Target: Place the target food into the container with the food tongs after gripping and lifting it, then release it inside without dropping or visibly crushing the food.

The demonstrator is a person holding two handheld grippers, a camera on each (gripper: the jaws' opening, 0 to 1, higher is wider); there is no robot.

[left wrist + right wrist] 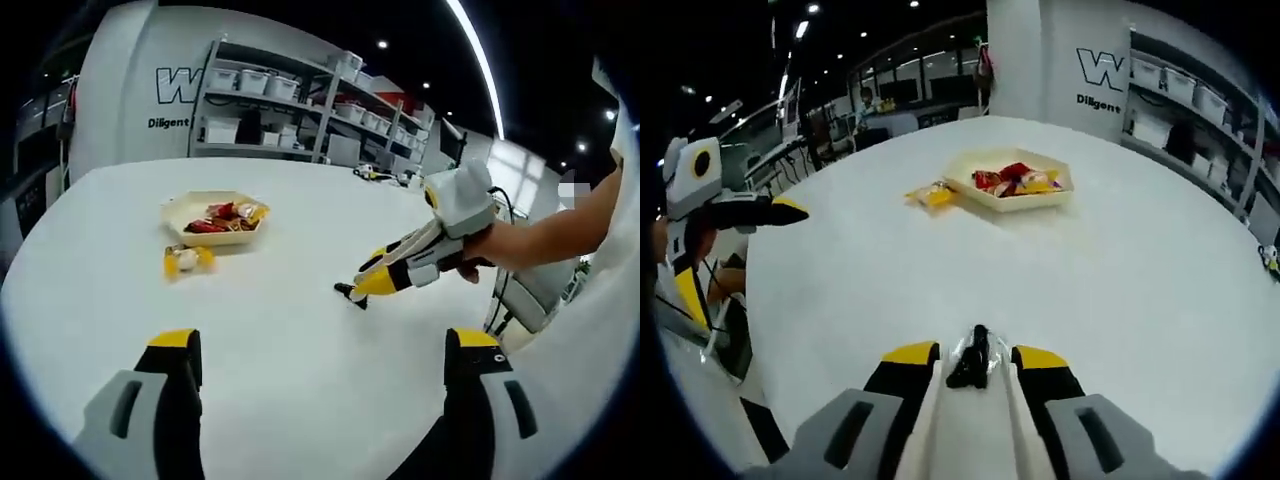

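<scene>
We held the food tongs [973, 362] clamped in the right gripper [975, 356], left gripper [325, 352] jaws wide apart, snack tray [1022, 197] well ahead.

Left gripper [320, 365] jaws wide apart, right gripper [976, 356] apparently clamped on tongs [973, 362], tips lowered

White wall [130, 90] bore a large black "W" with "Diligent" beneath, both cut off, same lettering stood on the wall [1080, 60] in right gripper view
</scene>
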